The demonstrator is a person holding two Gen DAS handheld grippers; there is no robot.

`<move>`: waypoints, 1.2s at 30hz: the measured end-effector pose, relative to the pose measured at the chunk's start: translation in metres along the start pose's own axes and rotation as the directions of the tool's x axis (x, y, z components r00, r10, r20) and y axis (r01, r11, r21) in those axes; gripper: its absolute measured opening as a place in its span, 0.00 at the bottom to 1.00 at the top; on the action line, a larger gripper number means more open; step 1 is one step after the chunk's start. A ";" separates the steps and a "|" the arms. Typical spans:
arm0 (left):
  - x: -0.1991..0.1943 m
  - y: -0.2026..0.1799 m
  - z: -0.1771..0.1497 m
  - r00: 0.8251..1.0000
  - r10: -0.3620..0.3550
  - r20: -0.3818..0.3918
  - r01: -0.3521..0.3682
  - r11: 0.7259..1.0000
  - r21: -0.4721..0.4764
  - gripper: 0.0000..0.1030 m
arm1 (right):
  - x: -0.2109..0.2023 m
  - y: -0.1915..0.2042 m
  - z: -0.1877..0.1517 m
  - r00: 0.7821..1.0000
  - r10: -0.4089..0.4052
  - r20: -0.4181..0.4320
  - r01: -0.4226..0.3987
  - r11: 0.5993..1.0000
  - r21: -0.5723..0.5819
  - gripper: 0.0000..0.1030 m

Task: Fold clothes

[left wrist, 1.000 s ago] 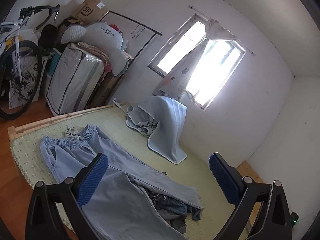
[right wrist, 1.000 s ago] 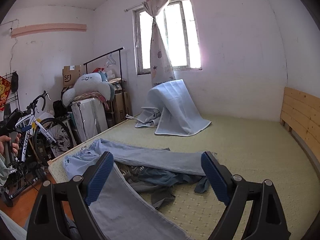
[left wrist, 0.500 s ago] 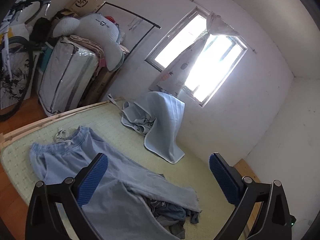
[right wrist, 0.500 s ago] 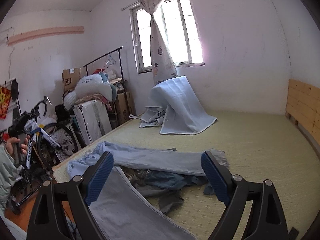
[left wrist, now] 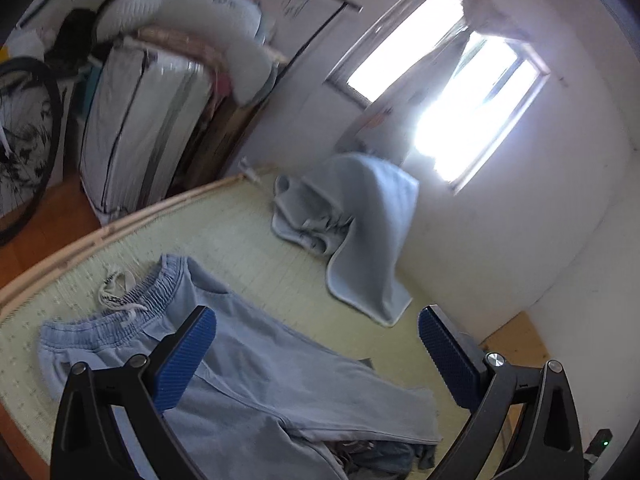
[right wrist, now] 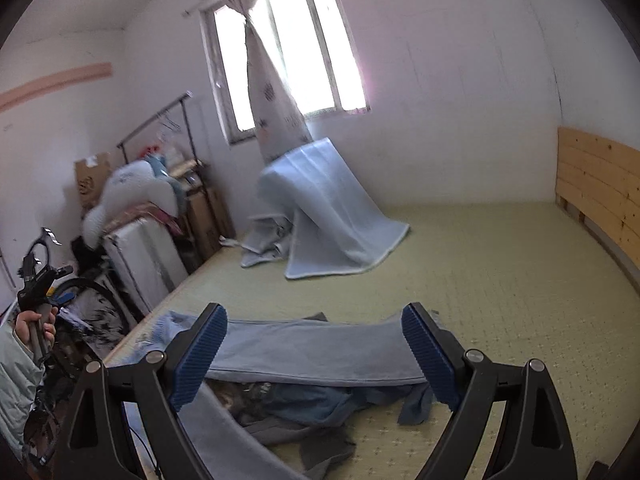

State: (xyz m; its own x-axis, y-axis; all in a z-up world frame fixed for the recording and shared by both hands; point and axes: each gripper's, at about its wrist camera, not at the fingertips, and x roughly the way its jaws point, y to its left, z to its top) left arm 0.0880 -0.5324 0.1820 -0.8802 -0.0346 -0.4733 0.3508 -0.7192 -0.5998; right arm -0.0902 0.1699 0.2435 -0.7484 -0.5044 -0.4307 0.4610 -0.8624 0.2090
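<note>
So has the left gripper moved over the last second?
Yes. The left gripper has swung rightward: the bicycle wheel has slid toward the frame's left edge.

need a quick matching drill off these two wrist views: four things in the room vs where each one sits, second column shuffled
Things:
1. light blue pants
2. pale blue blanket
3. plush toy
4. wooden headboard

Places:
A. on top of the white storage case
B. right end of the bed
C. spread on the mat near the grippers
D. draped below the window

Pairs: 1-C, 2-D, 3-A, 4-B
</note>
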 end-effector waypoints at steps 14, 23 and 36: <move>0.224 0.122 0.027 0.966 0.188 -0.179 -0.199 0.979 -0.043 0.99 | 0.177 -0.033 -0.033 0.981 0.037 -0.193 -0.033 0.999 0.028 0.89; 0.309 0.217 0.033 0.935 0.248 -0.254 -0.280 0.955 -0.098 0.99 | 0.251 -0.052 -0.068 0.962 0.029 -0.273 -0.013 0.998 0.060 0.89; 0.368 0.229 0.030 0.876 0.321 -0.360 -0.357 0.933 -0.036 0.88 | 0.308 -0.094 -0.077 0.939 -0.083 -0.334 0.094 0.995 0.018 0.89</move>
State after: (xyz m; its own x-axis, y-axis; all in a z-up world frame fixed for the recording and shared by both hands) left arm -0.1649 -0.7305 -0.1102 -0.5432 -0.0113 -0.8395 0.6530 -0.6342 -0.4140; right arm -0.3275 0.0985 0.0238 -0.5815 -0.3884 -0.7148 0.3801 -0.9066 0.1834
